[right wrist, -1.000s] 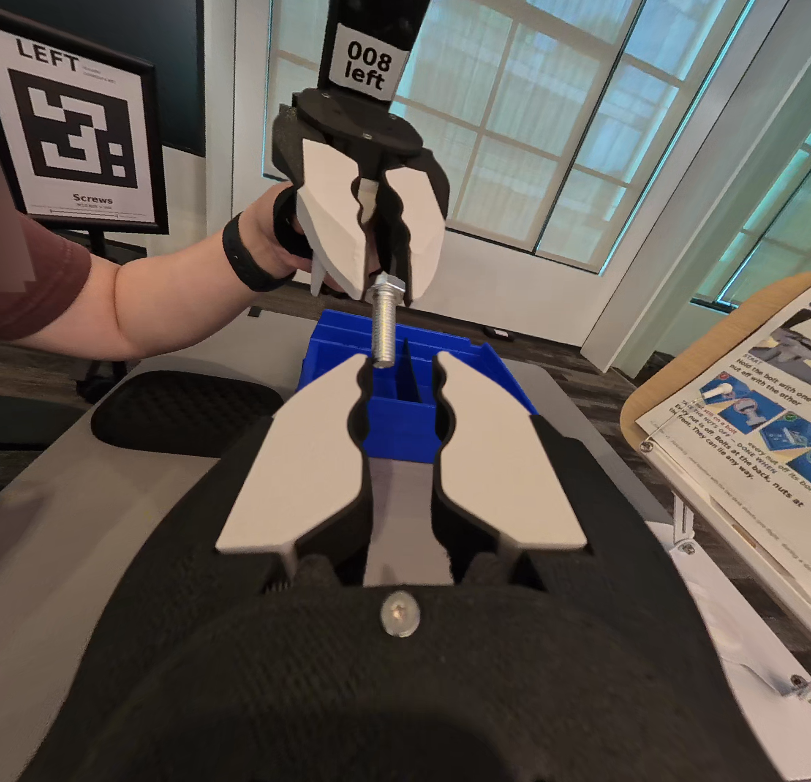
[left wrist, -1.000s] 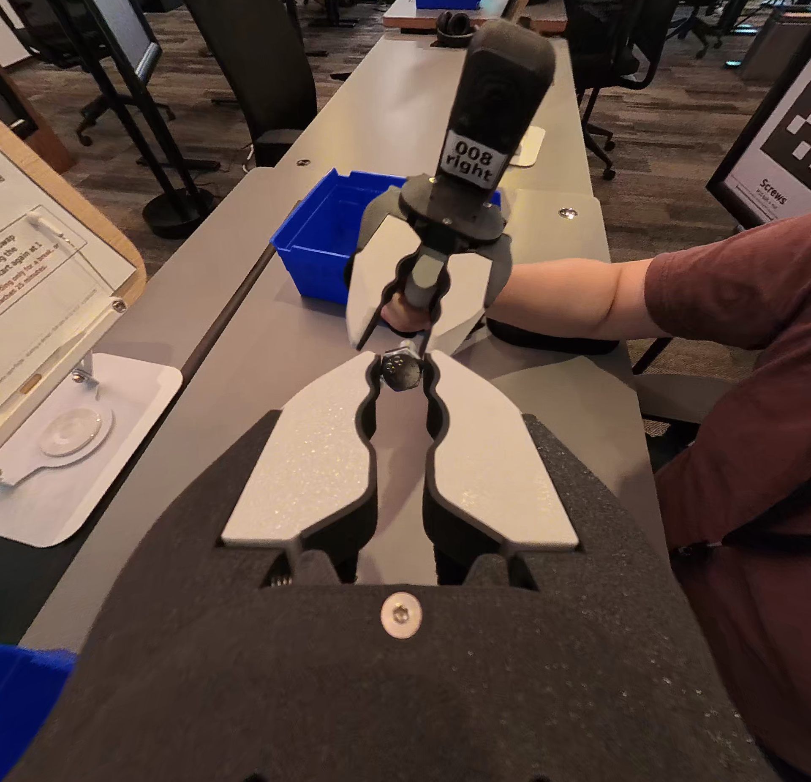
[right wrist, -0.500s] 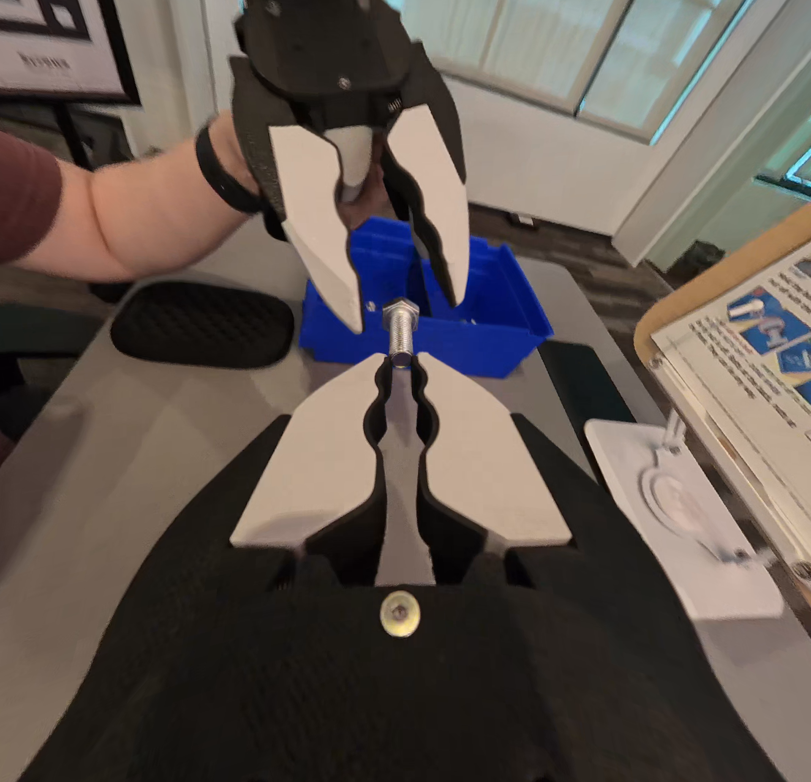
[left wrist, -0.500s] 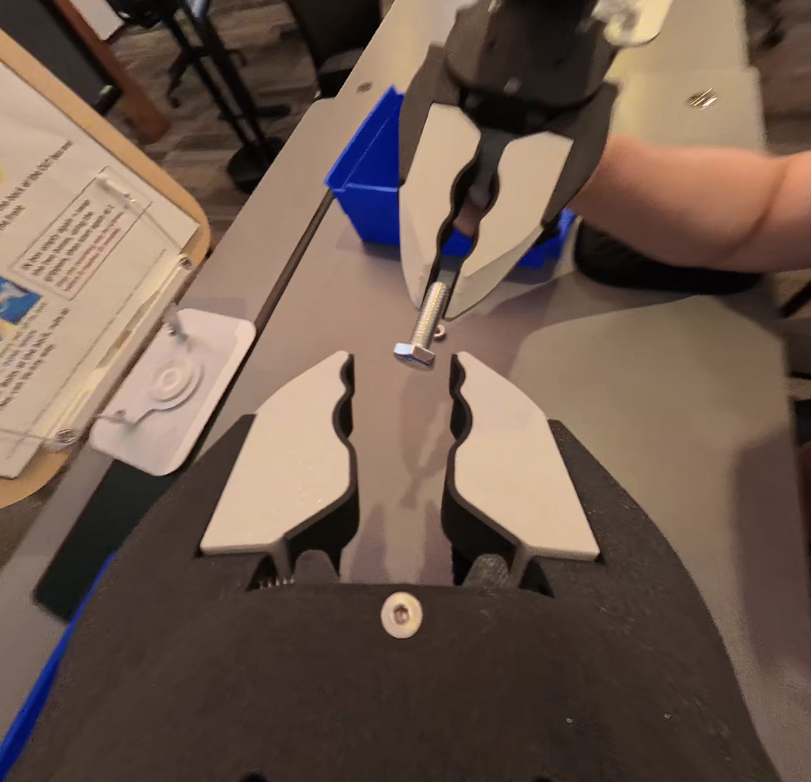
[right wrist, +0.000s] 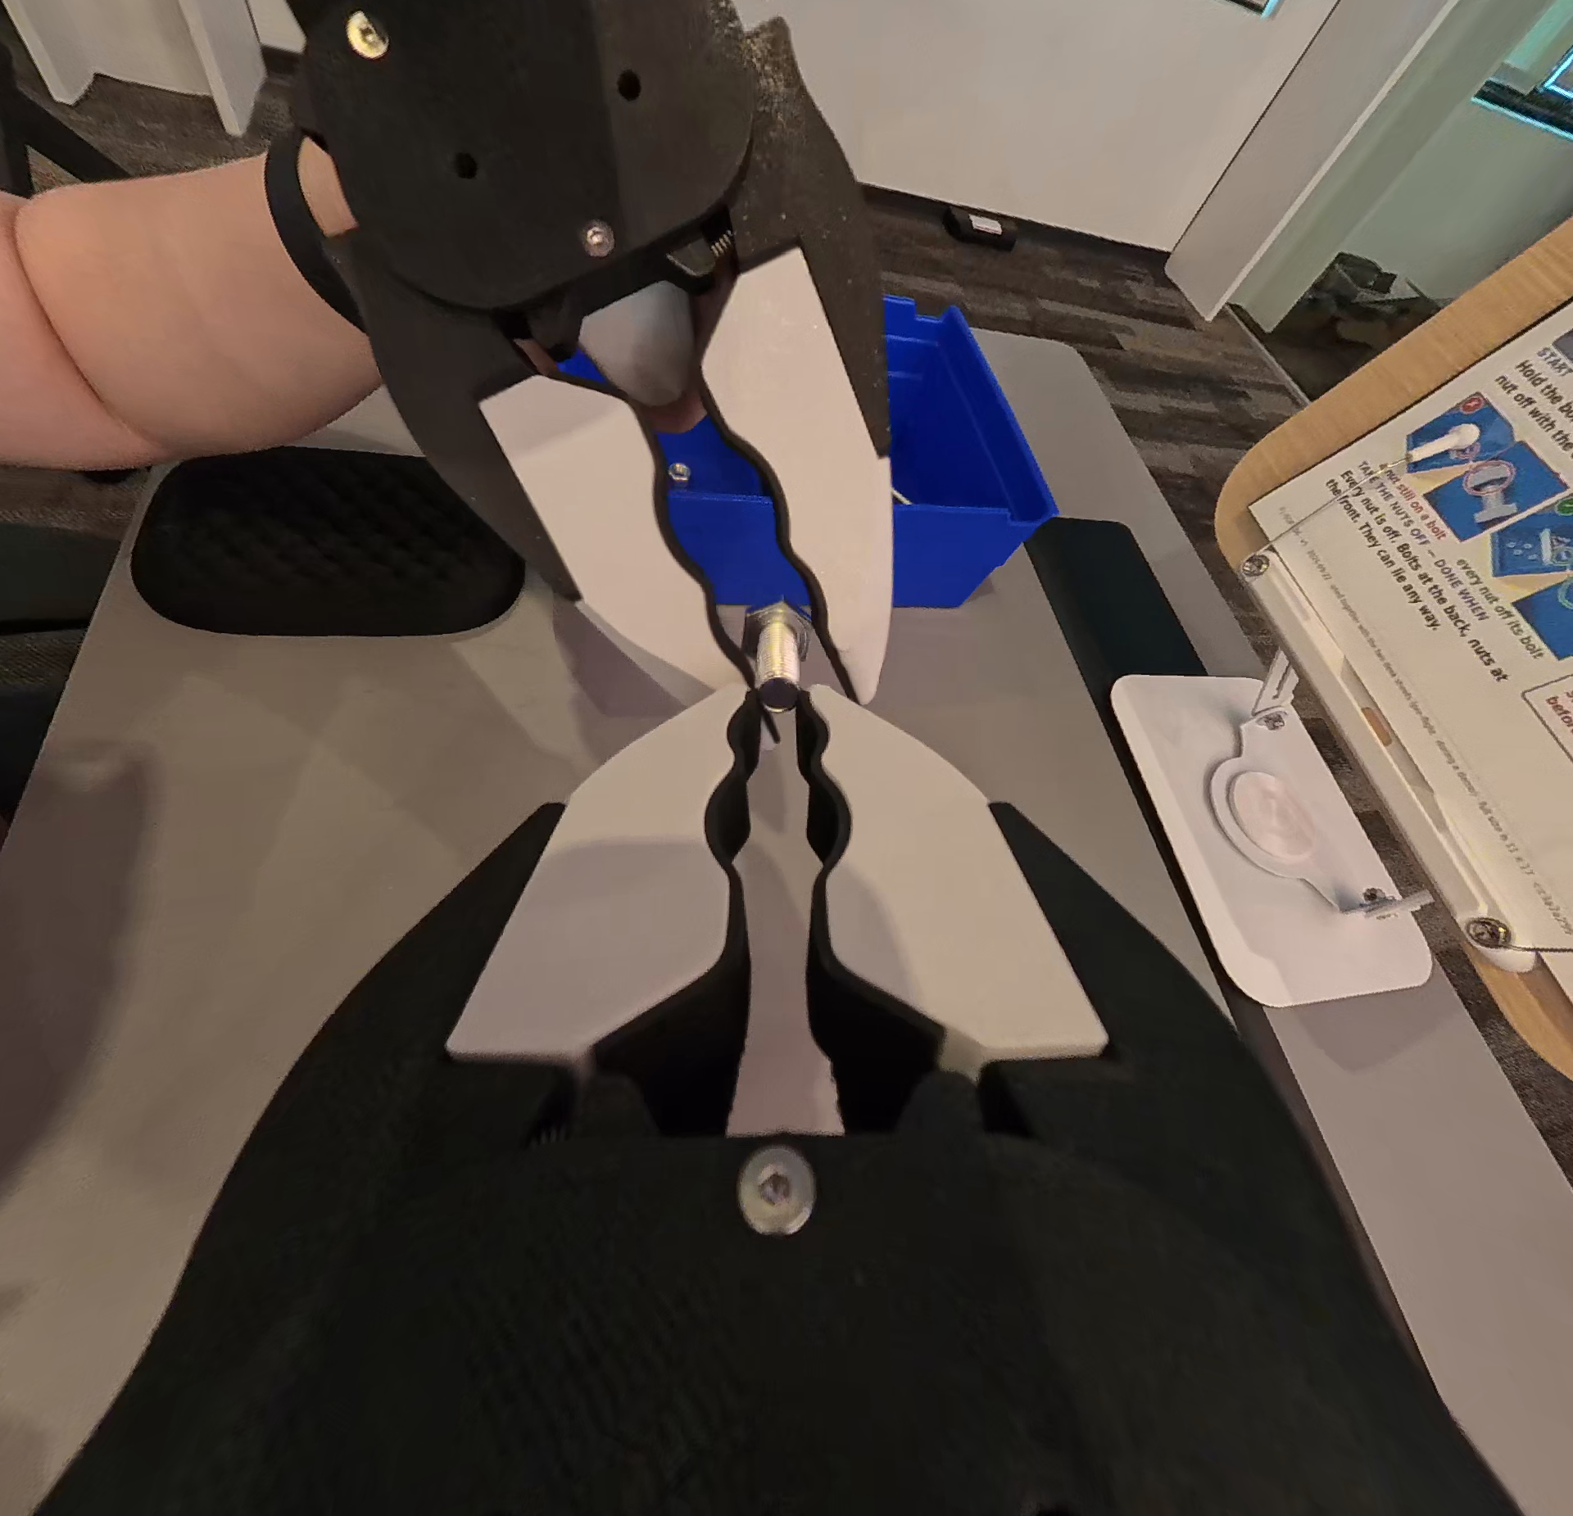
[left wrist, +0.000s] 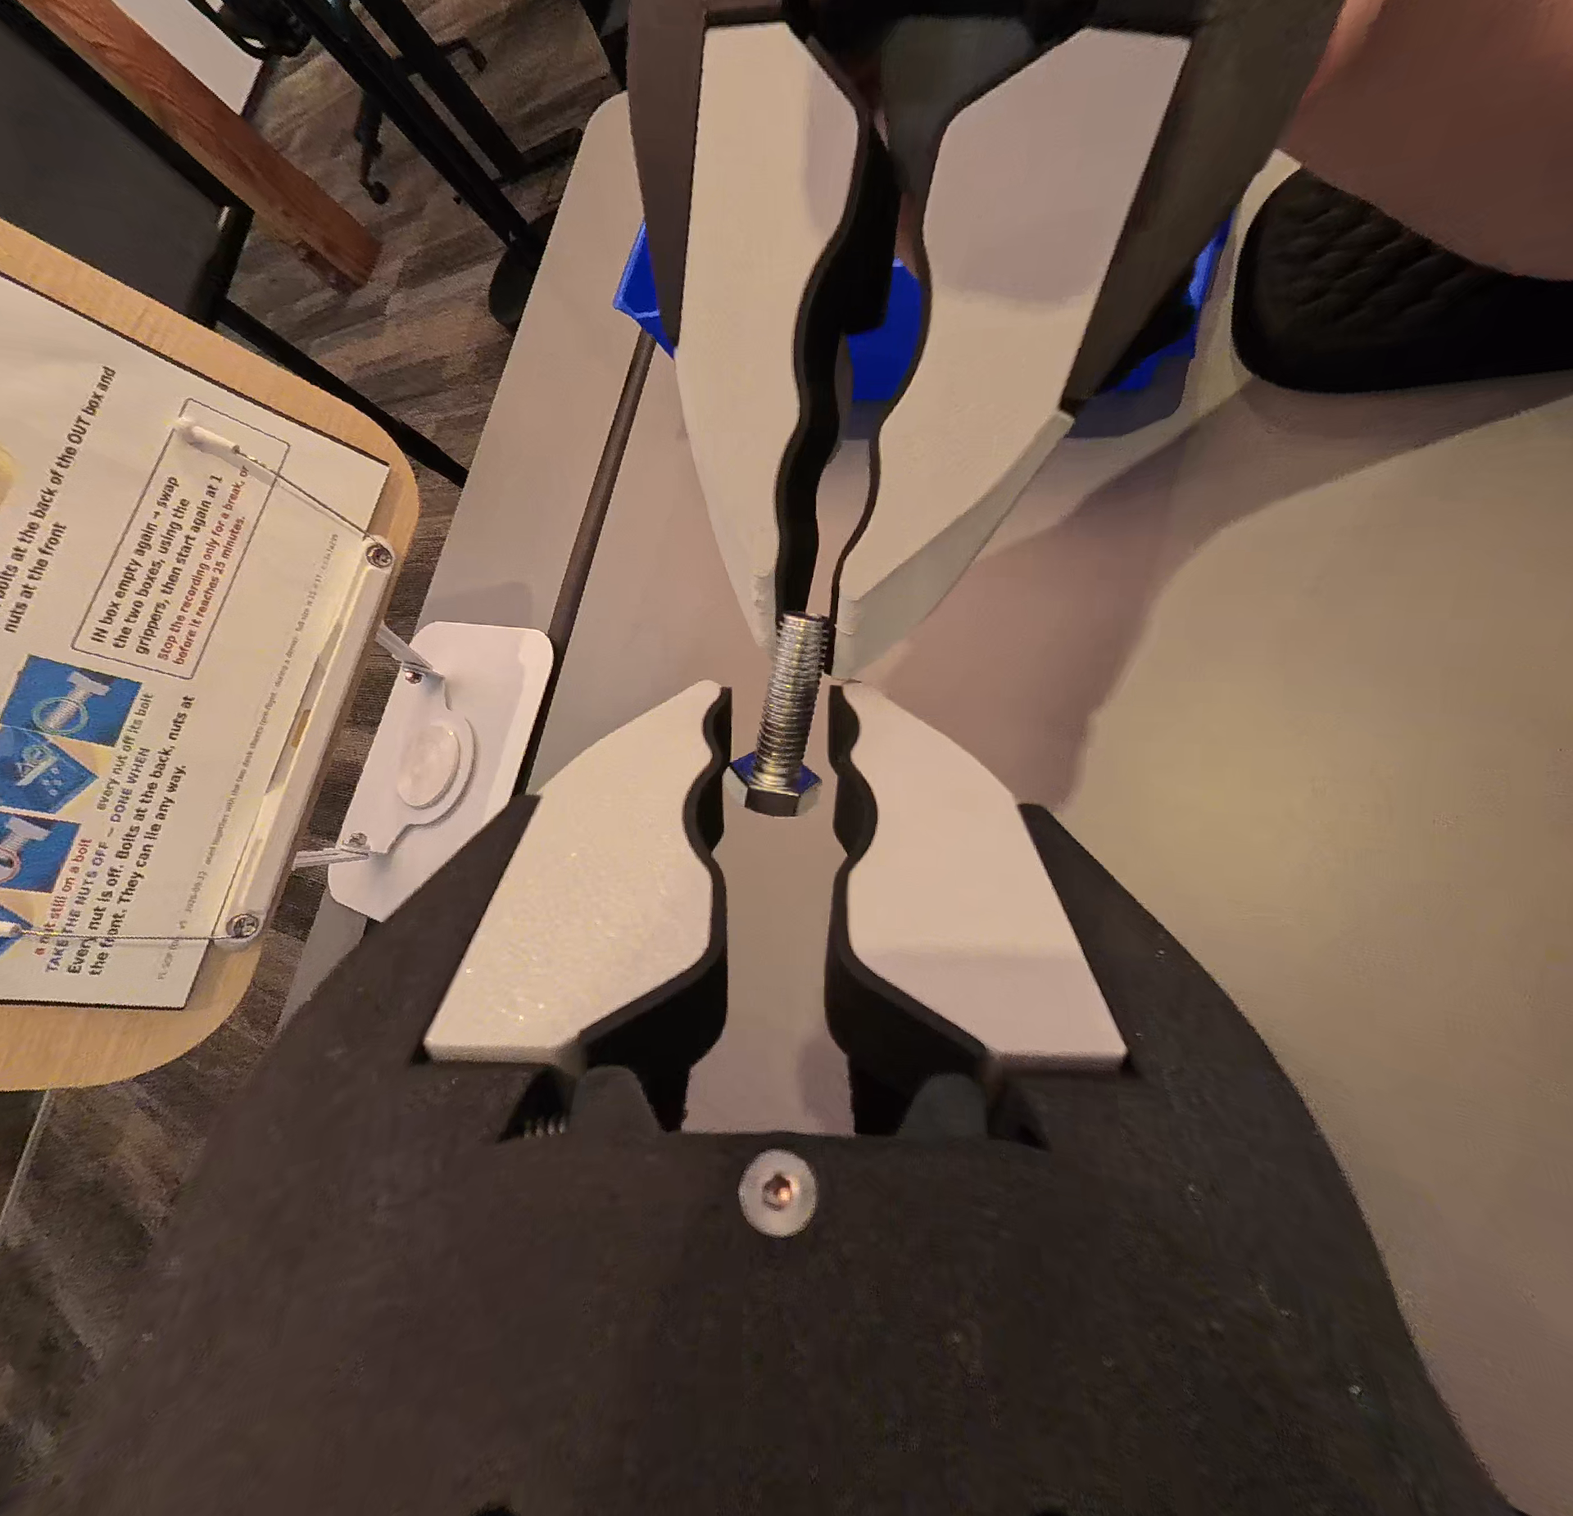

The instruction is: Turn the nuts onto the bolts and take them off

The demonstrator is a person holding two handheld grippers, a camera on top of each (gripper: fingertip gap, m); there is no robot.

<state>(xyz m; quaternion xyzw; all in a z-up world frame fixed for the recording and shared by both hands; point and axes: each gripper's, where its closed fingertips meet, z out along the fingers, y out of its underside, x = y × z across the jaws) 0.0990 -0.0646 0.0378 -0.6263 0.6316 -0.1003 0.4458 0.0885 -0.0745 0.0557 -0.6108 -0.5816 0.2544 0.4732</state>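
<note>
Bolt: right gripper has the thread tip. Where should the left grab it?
Take the bolt at its hex head, coming along its axis from the head end. The right gripper is pinching the thread tip, so the head and lower shank are free. The head already sits between the open left gripper fingers; its flats likely resist twisting.

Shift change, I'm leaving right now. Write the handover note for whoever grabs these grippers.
Right claw: shut on the threaded tip of the bolt.
Left claw: around the bolt's hex head; whether it actually clamps cannot be told.
The bolt is held over the table, in front of the blue bin.
Done: no nut shows on this bolt.
Left: probably confirm one firm grip, release the other, then deal with the bolt.
</note>
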